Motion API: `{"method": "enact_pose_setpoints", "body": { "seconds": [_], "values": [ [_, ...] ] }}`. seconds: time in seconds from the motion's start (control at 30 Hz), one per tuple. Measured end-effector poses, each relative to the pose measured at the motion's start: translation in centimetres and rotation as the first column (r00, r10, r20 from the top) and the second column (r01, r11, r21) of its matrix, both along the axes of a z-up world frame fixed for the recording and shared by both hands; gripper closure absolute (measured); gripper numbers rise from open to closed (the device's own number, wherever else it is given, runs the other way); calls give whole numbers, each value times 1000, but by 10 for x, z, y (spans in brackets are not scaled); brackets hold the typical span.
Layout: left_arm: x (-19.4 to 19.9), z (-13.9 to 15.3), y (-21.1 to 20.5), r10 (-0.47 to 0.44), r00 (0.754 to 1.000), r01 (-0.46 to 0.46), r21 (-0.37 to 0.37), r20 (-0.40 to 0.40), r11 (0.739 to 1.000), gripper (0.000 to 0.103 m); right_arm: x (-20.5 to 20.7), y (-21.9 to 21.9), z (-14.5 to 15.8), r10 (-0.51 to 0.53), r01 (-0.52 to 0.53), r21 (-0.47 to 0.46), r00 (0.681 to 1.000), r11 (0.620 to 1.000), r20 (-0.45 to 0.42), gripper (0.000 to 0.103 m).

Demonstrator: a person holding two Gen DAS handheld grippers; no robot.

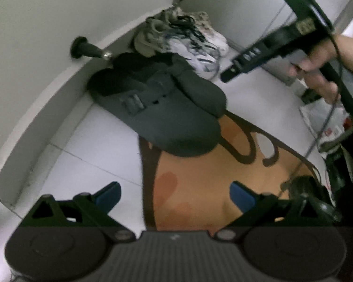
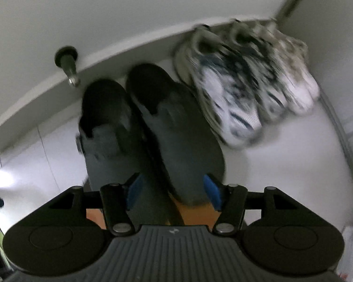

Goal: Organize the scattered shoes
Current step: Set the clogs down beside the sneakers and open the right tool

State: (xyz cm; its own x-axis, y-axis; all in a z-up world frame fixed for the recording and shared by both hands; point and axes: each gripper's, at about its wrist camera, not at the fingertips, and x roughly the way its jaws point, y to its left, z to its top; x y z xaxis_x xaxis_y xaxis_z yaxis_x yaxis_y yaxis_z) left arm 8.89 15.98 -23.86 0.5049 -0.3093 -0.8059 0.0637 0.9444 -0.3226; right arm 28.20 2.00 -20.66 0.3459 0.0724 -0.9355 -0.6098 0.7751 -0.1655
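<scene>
Two dark grey clogs stand side by side with their heels to the wall, the left clog (image 2: 108, 141) and the right clog (image 2: 181, 141); the buckled one (image 1: 167, 117) fills the left wrist view. Beside them a pair of white and beige sneakers (image 2: 247, 82) with black laces sits in the corner (image 1: 183, 35). My right gripper (image 2: 174, 191) hangs open above the clogs' toes, and its blue pads (image 2: 211, 191) press on nothing. A hand holds it at the upper right in the left wrist view. My left gripper (image 1: 175, 195) is open over the mat with nothing between its fingers.
A black door stopper (image 2: 67, 63) sticks out of the baseboard left of the clogs. An orange and brown mat (image 1: 211, 188) lies under the clogs' toes on white floor tiles. A plastic bag (image 1: 327, 122) and dark items sit at the right.
</scene>
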Motion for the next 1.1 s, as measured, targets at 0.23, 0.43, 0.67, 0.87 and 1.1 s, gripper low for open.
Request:
{"method": "enact_pose_setpoints", "body": {
  "seconds": [0.23,0.43,0.67,0.87,1.1],
  "values": [
    [-5,1,2,34,999,-34,18,1,999,3,-12,-14,-32,-1,1,-53,1000,999,1,40],
    [3,-9,7,65,997,-65,26,-36,998,3,-6,-4,-35,-15,16,42,1000,999,-22,40],
    [3,-17,16,98,994,-98,23,-44,995,3,-29,33,-59,178,-172,103,983,980,-46,18],
    [2,-21,22,125,991,-125,0,-51,992,3,-25,47,-80,180,-179,21,982,984,-63,62],
    [2,-23,24,137,989,-138,-16,-54,990,3,-18,70,-78,186,-186,-21,983,982,-4,86]
  ]
}}
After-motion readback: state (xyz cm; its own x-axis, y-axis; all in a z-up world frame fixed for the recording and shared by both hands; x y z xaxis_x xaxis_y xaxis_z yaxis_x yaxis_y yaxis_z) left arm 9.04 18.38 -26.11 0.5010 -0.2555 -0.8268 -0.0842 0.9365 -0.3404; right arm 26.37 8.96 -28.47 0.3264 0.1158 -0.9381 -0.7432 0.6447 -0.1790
